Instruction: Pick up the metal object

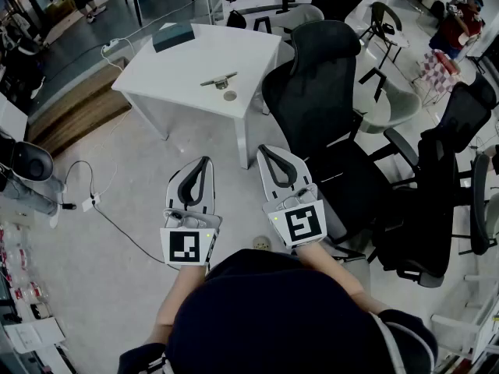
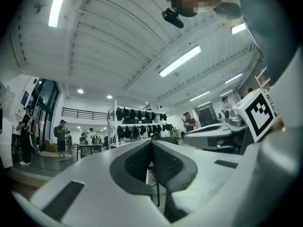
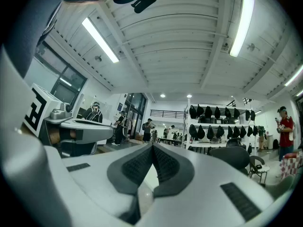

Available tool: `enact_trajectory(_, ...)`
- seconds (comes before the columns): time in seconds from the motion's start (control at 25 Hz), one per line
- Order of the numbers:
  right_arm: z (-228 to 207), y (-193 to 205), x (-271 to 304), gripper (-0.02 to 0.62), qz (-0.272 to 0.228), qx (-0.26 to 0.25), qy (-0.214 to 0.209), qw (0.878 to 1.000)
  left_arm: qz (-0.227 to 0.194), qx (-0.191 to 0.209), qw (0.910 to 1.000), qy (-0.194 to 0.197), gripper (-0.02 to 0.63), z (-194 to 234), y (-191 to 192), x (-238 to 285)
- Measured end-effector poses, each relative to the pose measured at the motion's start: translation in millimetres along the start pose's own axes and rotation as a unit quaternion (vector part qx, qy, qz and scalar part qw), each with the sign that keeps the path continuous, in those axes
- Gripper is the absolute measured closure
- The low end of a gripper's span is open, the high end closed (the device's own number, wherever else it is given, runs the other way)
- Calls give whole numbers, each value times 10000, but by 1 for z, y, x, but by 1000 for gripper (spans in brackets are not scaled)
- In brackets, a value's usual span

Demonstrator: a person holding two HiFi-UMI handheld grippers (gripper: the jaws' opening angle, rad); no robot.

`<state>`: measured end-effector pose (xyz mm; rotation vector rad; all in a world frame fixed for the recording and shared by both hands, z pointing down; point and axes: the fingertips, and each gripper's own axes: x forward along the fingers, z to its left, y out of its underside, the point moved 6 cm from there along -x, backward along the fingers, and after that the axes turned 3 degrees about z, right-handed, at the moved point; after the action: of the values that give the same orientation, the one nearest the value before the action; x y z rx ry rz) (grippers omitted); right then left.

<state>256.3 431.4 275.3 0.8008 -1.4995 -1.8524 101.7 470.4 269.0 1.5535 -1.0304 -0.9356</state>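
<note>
1. White surface [image 1: 191,61] stands well ahead, and the metal object [image 1: 218,79] lies near its front edge.
2. Left tool [image 1: 204,162] and right tool [image 1: 263,151] are pinched together and empty, held by the body, probably waiting to reach.

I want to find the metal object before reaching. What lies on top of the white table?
On the white table lie a long metal object, a small round piece beside it, and a dark box at the far corner. Anything under the box is covered.

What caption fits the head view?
Left gripper and right gripper, shut and empty, short of the white table bearing the metal object.
</note>
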Motion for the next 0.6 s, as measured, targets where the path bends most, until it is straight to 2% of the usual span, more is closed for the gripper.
enact_trajectory(0.16, -13, 9, 8, 569, 79, 151, -154, 9997, 27, -147, 9999, -59, 583, -5, 2, 15)
enact_trajectory(0.36, -18, 26, 23, 568, 308, -9, -517, 9982, 67, -202, 9996, -172, 583, -1, 13, 24)
enact_trajectory(0.52, -17, 37, 44, 563, 329, -145, -660, 9972, 208, -235, 9992, -240, 583, 16, 27, 32)
enact_trajectory(0.6, -16, 45, 60, 535, 441, -182, -737, 9961, 253, -308, 9988, -271, 583, 30, 38, 40)
